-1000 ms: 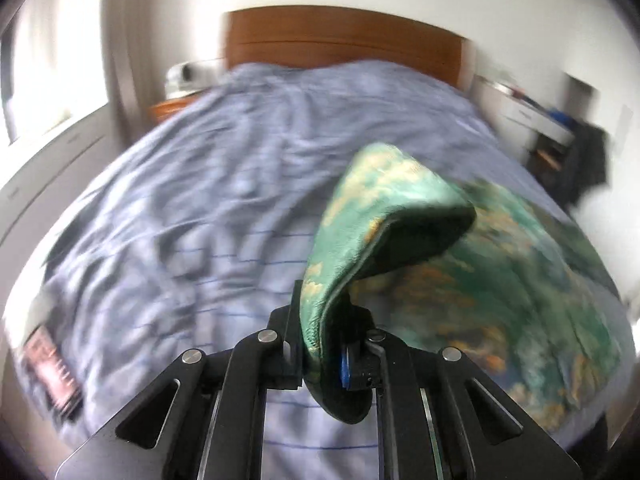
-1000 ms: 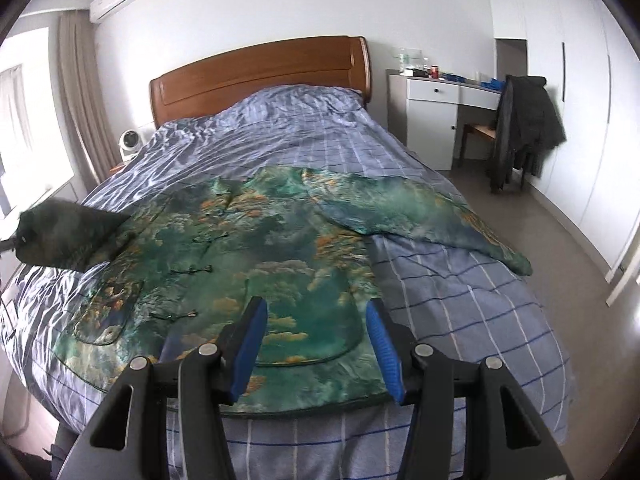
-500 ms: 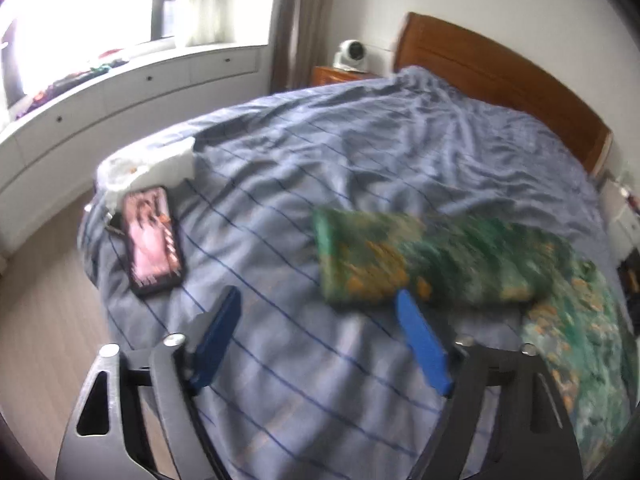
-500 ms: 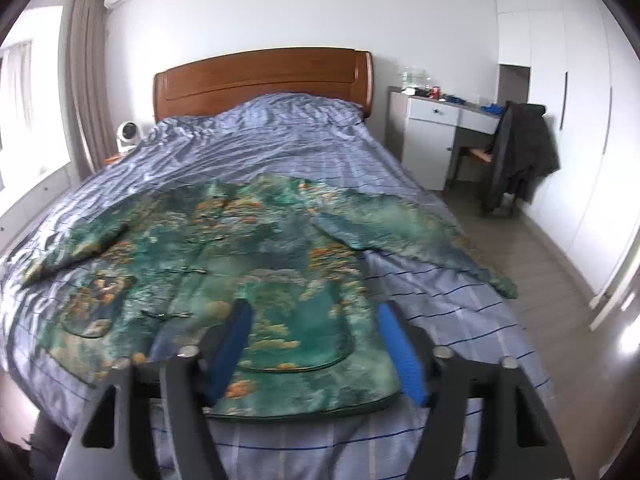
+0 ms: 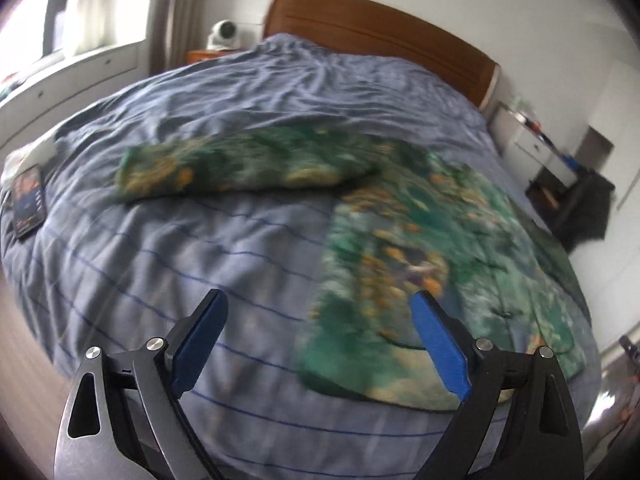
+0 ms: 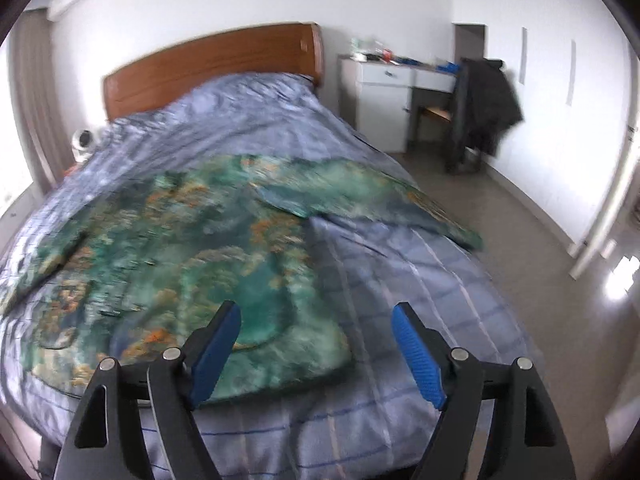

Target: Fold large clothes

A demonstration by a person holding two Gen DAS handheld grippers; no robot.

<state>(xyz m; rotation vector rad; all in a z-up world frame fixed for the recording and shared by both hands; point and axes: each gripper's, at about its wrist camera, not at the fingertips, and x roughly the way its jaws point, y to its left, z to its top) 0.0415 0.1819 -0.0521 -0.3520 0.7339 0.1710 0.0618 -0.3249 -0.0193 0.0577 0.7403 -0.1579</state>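
With the jacket (image 6: 192, 256) spread flat on the bed (image 6: 420, 300), both the left gripper (image 5: 320, 344) and right gripper (image 6: 316, 356) hover spread and empty near its hem, so folding a sleeve (image 5: 240, 166) inward likely comes next.

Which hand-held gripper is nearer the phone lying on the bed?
Left. The left hand-held gripper hangs open above the near bed edge, with the phone off to its left. The right hand-held gripper is open over the jacket hem; no phone shows there.

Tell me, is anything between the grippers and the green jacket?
Nothing visible. The left gripper and right gripper are open above the green jacket spread on the bed. The phone lies off near the bed's edge.
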